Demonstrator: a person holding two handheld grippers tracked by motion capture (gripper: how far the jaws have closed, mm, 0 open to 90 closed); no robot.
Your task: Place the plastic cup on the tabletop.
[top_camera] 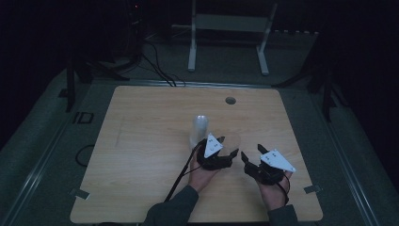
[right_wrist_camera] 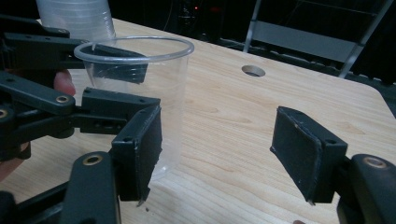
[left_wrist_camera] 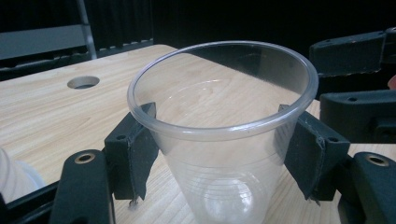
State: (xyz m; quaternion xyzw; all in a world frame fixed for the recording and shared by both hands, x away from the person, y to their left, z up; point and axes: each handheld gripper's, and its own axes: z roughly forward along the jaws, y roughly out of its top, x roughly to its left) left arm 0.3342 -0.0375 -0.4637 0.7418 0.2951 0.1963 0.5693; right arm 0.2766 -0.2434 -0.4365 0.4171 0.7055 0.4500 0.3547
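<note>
A clear plastic cup (left_wrist_camera: 219,116) stands upright on the wooden table (top_camera: 141,141) between the jaws of my left gripper (left_wrist_camera: 219,140). Both pads press its wall just under the rim. In the high view the cup (top_camera: 230,139) looks faint, right of the table's middle, with the left gripper (top_camera: 227,146) around it. My right gripper (top_camera: 251,153) sits just to its right, open and holding nothing. In the right gripper view the cup (right_wrist_camera: 140,84) is at the left, beside that gripper's left jaw, and the right gripper (right_wrist_camera: 217,135) spans bare wood.
A stack of translucent cups (top_camera: 199,128) stands just left of and behind the held cup; the stack (right_wrist_camera: 77,18) rises behind the left gripper. A round hole (top_camera: 230,100) is near the table's far edge. A white metal frame (top_camera: 228,23) stands on the floor beyond.
</note>
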